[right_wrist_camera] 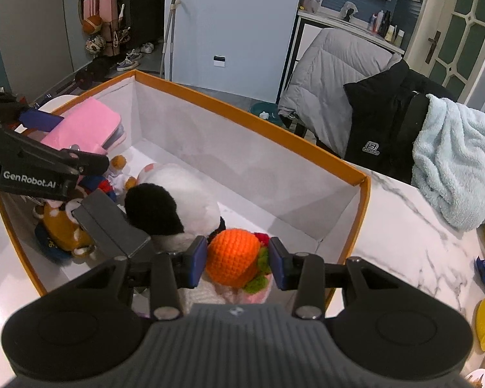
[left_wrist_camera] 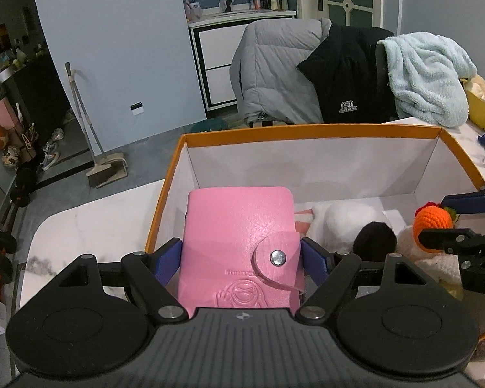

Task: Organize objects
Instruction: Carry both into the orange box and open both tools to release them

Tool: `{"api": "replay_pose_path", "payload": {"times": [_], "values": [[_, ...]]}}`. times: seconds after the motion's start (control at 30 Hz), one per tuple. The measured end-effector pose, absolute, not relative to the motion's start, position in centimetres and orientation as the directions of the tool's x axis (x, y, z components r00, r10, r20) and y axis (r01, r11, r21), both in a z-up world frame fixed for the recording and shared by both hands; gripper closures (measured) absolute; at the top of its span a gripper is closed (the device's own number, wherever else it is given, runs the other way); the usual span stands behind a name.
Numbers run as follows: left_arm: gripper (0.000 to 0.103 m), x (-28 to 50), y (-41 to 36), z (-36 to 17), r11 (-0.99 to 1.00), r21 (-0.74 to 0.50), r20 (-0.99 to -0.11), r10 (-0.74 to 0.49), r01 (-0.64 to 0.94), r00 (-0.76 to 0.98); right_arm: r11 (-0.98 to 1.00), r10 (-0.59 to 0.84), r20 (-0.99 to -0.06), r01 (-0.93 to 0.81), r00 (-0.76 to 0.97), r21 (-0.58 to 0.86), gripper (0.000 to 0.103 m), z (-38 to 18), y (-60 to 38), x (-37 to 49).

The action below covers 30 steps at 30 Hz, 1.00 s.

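White marble table (right_wrist_camera: 404,226) carried the orange-rimmed box (right_wrist_camera: 242,110); my left hand-held gripper (left_wrist_camera: 242,258) clamped the stiff, slick pink leather wallet (left_wrist_camera: 239,226) by its edges, my right hand-held gripper (right_wrist_camera: 237,263) pinched the soft, light orange crochet toy (right_wrist_camera: 232,255).

"GenRobot.AI" marks the left claw (right_wrist_camera: 80,148); "Skechers" the black jacket (right_wrist_camera: 384,123).

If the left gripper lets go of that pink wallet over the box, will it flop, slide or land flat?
The pink wallet looks stiff and snapped shut, so probably no flopping. Its glossy cover may slip between the pads. Landing on the plush toy, it could tilt.
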<state>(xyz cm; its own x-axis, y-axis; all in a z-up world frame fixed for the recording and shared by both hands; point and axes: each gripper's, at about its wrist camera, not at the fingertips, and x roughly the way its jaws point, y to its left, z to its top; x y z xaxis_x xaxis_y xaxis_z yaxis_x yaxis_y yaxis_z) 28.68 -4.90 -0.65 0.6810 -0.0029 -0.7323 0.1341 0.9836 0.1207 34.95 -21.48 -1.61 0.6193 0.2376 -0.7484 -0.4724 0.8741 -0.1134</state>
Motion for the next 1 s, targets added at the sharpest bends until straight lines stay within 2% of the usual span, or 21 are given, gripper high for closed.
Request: {"api": "replay_pose_path", "payload": {"times": [0.63, 0.73, 0.8, 1.0], "values": [[0.01, 29.04, -4.75, -0.95, 0.989, 0.099, -0.748, 0.001, 0.11, 0.664, 0.873, 0.236, -0.735, -0.471, 0.636, -0.128, 0.059, -1.72, -21.38, 35.04], [0.01, 29.05, -4.59, -1.07, 0.99, 0.092, -0.753, 0.001, 0.105, 0.658, 0.877, 0.232, -0.719, -0.461, 0.655, -0.138, 0.051, -1.74, -21.38, 35.06], [0.009, 29.06, -4.46, -1.11, 0.991, 0.09, -0.752, 0.003, 0.098, 0.659, 0.881, 0.225, -0.71, -0.451, 0.667, -0.144, 0.051, -1.64, -21.42, 35.1], [0.009, 28.57, -4.13, -0.45, 0.994, 0.085, -0.695, 0.007, 0.072, 0.719, 0.903, 0.223, -0.654, -0.406, 0.723, -0.14, 0.051, -0.78, -22.26, 35.04]]}}
